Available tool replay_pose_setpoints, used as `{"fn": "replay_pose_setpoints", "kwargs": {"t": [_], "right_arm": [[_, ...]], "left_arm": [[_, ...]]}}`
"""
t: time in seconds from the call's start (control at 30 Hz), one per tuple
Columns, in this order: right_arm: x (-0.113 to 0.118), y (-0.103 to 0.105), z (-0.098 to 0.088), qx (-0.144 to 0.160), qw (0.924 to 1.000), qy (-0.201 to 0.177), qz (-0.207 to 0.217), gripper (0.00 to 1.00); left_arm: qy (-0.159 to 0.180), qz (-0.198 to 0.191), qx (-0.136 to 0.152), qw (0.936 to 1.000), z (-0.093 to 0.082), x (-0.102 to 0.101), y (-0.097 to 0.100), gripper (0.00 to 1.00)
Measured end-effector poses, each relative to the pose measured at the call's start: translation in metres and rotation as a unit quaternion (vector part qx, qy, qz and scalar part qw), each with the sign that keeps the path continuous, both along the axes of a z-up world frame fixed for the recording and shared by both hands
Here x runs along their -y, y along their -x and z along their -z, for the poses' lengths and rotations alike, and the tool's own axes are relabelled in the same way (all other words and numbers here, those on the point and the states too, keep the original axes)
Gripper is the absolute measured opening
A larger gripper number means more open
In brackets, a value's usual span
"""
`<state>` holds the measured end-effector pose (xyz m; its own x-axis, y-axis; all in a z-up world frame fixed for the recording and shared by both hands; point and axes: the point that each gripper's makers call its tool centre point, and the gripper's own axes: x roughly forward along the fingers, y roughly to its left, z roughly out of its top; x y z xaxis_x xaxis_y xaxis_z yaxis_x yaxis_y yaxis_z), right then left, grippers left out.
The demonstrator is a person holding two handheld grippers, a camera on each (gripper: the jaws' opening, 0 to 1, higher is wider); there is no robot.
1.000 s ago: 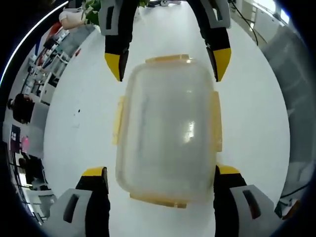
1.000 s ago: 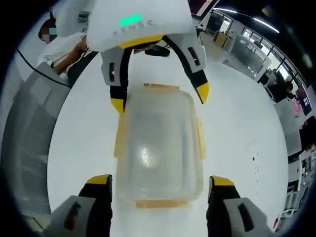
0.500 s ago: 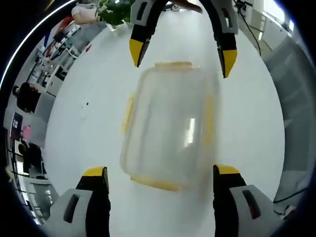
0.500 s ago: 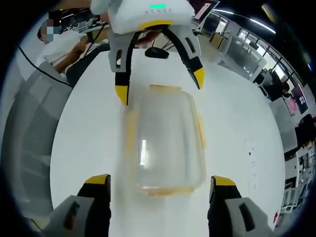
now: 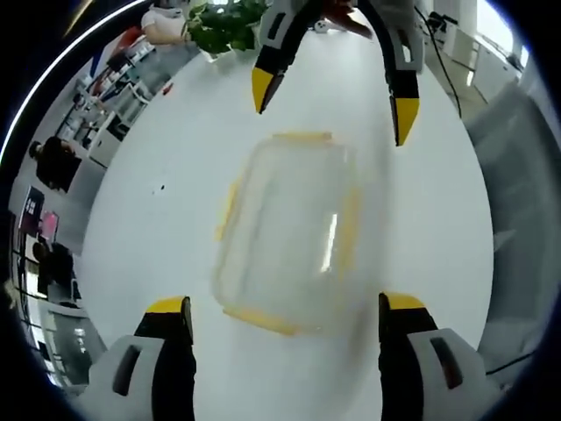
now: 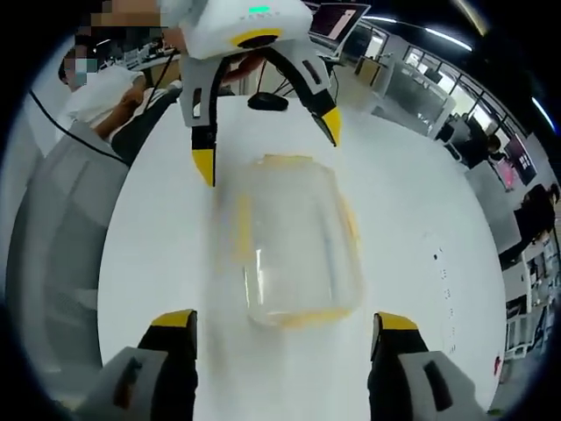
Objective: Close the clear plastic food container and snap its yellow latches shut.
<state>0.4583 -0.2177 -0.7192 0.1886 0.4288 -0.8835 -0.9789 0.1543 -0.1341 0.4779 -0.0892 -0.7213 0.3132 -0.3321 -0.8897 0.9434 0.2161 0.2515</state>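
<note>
The clear container [image 5: 289, 232] sits lid-on near the middle of the white worktop [image 5: 158, 228], between the two grippers and touching neither. Yellow latches [image 5: 230, 203] lie along its sides; motion blur hides whether they are snapped. The left gripper [image 5: 285, 305] has its jaws spread wide, holding nothing. The right gripper [image 6: 285, 322] is likewise wide and holding nothing. A potted plant [image 5: 223, 22] stands at the worktop's far edge in the left gripper view.
</note>
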Motion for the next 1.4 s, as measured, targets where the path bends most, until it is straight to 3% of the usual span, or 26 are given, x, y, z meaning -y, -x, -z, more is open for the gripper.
{"fn": "replay_pose_setpoints", "kwargs": {"t": [0.17,0.8,1.17,1.4], "right_arm": [[0.0,0.002,0.0,0.008,0.9992,-0.021,0.035,0.8],[-0.002,0.019,-0.003,0.035,0.992,-0.07,0.099,0.79],[0.005,0.035,0.002,0.028,0.9833,-0.102,0.149,0.78],[0.015,0.045,0.003,0.041,0.9738,-0.128,0.183,0.78]], "left_arm": [[0.005,-0.011,-0.002,0.9999,0.004,-0.003,0.009,0.86],[0.076,-0.087,0.018,0.9931,0.0,-0.002,0.028,0.85],[0.113,-0.118,0.025,0.9862,0.001,-0.008,0.045,0.85],[0.149,-0.149,0.026,0.9771,0.0,-0.011,0.054,0.85]]}}
